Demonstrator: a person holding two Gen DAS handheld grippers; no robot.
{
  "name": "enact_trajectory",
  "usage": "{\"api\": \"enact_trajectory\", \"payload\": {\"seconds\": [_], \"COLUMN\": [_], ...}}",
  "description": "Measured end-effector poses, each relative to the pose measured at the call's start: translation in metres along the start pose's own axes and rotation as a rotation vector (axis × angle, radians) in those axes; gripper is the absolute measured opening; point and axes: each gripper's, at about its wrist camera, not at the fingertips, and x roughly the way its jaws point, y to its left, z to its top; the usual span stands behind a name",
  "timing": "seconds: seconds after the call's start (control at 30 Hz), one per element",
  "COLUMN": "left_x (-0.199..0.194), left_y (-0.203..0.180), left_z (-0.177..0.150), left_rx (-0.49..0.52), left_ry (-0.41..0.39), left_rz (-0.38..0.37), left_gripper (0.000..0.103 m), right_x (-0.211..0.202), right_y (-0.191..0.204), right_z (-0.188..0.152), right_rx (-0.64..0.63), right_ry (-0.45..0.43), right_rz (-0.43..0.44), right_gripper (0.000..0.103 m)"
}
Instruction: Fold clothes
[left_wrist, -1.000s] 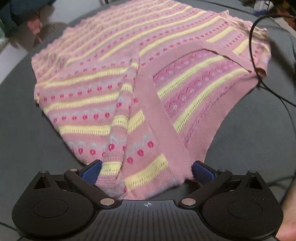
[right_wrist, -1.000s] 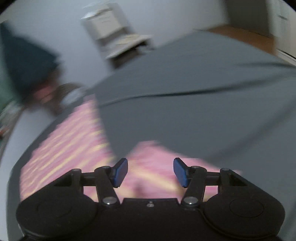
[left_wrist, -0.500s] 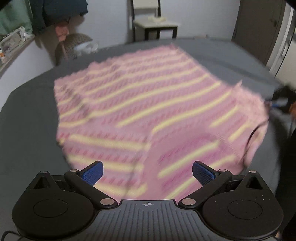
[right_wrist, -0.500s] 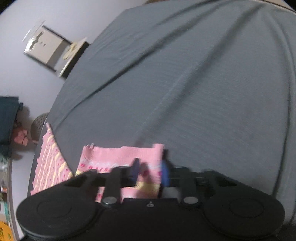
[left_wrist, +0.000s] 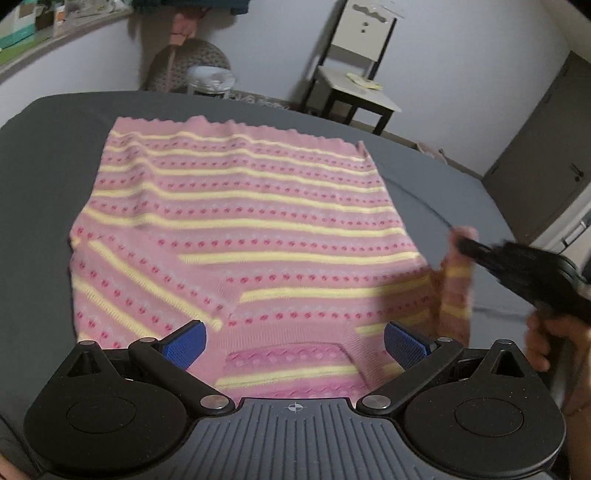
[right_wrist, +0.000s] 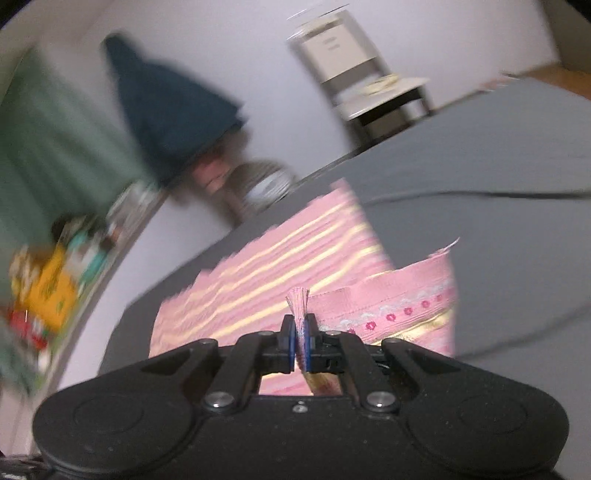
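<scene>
Pink knit with yellow stripes fills the space just ahead of the left gripper (left_wrist: 293, 341), whose blue pads (left_wrist: 184, 341) stand wide apart with nothing between them; the sweater (left_wrist: 240, 229) lies under and beyond the gap, neckline nearest the tongs. It is spread flat on a dark grey cloth surface (left_wrist: 40, 177), its scalloped hem at the far edge. Off to the right of these open tongs, the right gripper (left_wrist: 461, 243) pinches a lifted sleeve (left_wrist: 456, 291), with a hand (left_wrist: 550, 336) on its grip.

From the right wrist camera, the right gripper (right_wrist: 300, 343) has its jaws pressed nearly together on a thin fold of the pink fabric, a small tuft standing up between the pads. The sleeve (right_wrist: 399, 310) hangs to the right of them, and the rest of the sweater (right_wrist: 277, 266) stretches away ahead and to the left; this view is smeared, so finer detail is hard to tell.

Farther off, past the grey surface, a chair (left_wrist: 354, 77) stands against a pale wall, and a woven basket (left_wrist: 188, 64) sits to its left.
</scene>
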Motion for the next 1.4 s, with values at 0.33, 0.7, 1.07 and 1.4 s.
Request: {"api": "enact_trajectory", "payload": {"seconds": [0.33, 0.7, 1.07, 1.4], "left_x": [0.005, 0.002, 0.003, 0.003], "left_y": [0.022, 0.015, 0.008, -0.006], "left_z": [-0.024, -0.027, -0.032, -0.038], "left_rx": [-0.045, -0.021, 0.02, 0.088], "left_ry": [0.02, 0.021, 0.029, 0.013], "left_rz": [-0.018, -0.014, -0.018, -0.08], "left_gripper": [0.103, 0.103, 0.103, 0.103], "right_x": [0.06, -0.062, -0.047, -0.054], "right_y": [0.018, 0.004, 0.013, 0.024], "right_z": [-0.049, -0.063, -0.116, -0.141], "right_rx": [-0.099, -0.497, -0.533, -0.761], "right_ry": [0.256, 0.39, 0.271, 0.368], "right_rz": [-0.023, -0.151, -0.427, -0.522], "right_gripper": [0.012, 0.035, 0.042, 0.019]}}
